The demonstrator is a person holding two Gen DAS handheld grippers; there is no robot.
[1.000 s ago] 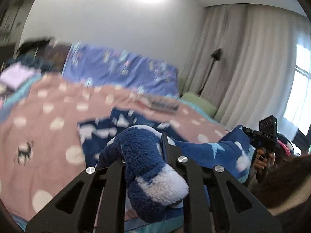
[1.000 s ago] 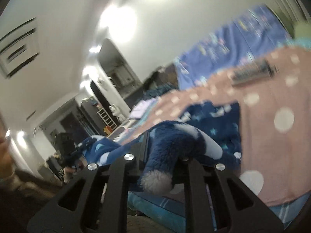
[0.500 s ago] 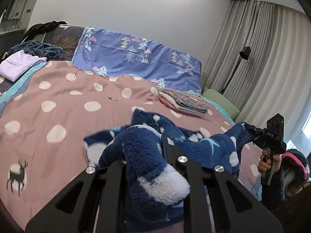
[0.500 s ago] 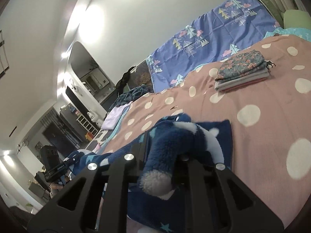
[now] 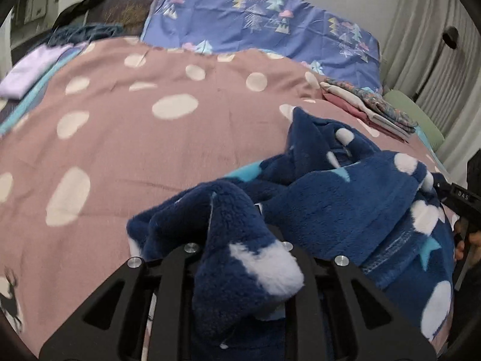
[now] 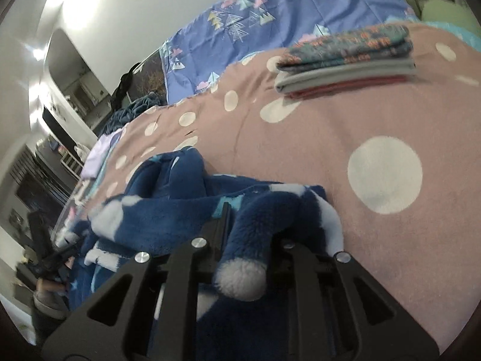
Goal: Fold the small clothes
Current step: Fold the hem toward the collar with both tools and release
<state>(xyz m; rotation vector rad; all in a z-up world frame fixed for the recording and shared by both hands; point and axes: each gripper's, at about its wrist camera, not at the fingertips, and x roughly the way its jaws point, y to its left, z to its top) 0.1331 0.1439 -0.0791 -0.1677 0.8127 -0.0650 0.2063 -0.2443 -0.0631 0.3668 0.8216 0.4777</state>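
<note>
My left gripper (image 5: 240, 249) has a bunched corner of the navy fleece garment (image 5: 345, 210) between its jaws, and those jaws are opening, though the thick pile fills the gap and the pads look to press on it. From there the garment runs off to my right in a long heap across the pink polka-dot bedspread (image 5: 150, 138), its long axis lying roughly from one gripper to the other, with a loose flap thrown forward toward the headboard. At the far right edge of this view I can see my other hand (image 5: 469, 240) on its black handle at the opposite end of the fleece. My right gripper (image 6: 240, 240) grips its own corner the same way, a white-tipped tuft poking back between the jaws, which are opening too. Each hand is the nearer one to its own end, so I judge the coming move to be laying both corners down and letting go together, the fold line running between us. The left view shows the lilac cloth (image 5: 30, 72) at the far left of the bed and how the fleece piles up in the middle; the right view shows better the stack of folded clothes (image 6: 345, 66) well beyond the garment, and bare bedspread in front of my right corner.
</note>
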